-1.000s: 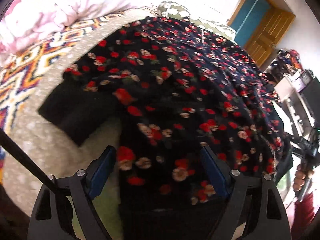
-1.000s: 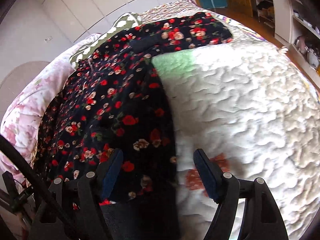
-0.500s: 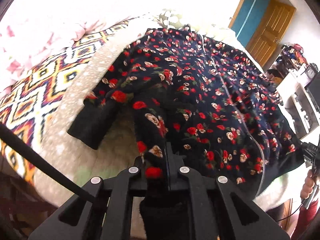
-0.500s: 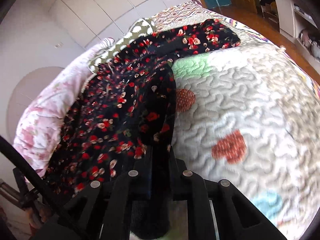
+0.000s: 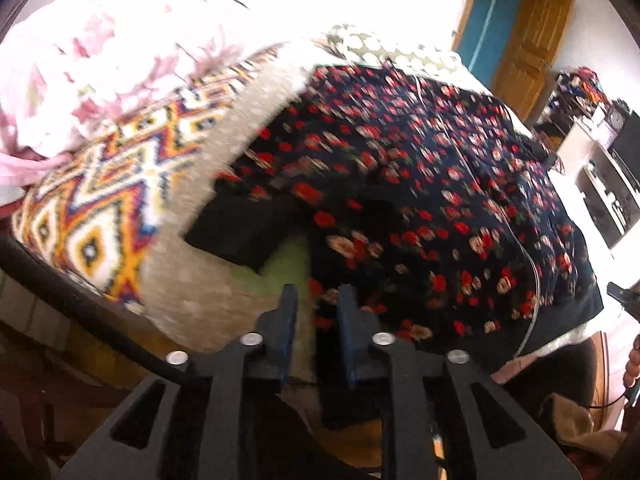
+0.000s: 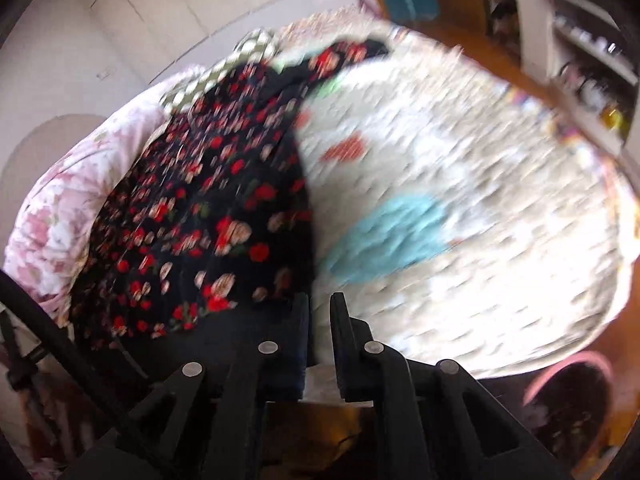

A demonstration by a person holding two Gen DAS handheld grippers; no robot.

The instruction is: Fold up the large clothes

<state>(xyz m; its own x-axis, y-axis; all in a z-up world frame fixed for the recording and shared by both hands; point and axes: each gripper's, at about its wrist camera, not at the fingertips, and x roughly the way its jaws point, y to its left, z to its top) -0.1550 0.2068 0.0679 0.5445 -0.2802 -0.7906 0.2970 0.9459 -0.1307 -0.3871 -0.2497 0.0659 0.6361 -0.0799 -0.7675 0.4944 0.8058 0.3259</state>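
- Left tongs (image 5: 316, 312): jaws a narrow gap apart, having just been opening; the jacket's (image 5: 420, 184) hem edge hangs in the gap, pads not pressing it.
- Right tongs (image 6: 320, 320): jaws a narrow gap apart, also just opening, nothing clamped; the hem lies just left.
- Ahead of both, the jacket lies spread on the quilt (image 6: 460, 184).
- Farther left, a pink pillow (image 5: 100, 52).

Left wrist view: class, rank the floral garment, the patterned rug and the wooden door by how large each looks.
1. Floral garment
2. Patterned rug
3. Wooden door, though it stands farthest away, so its real size is unsure.
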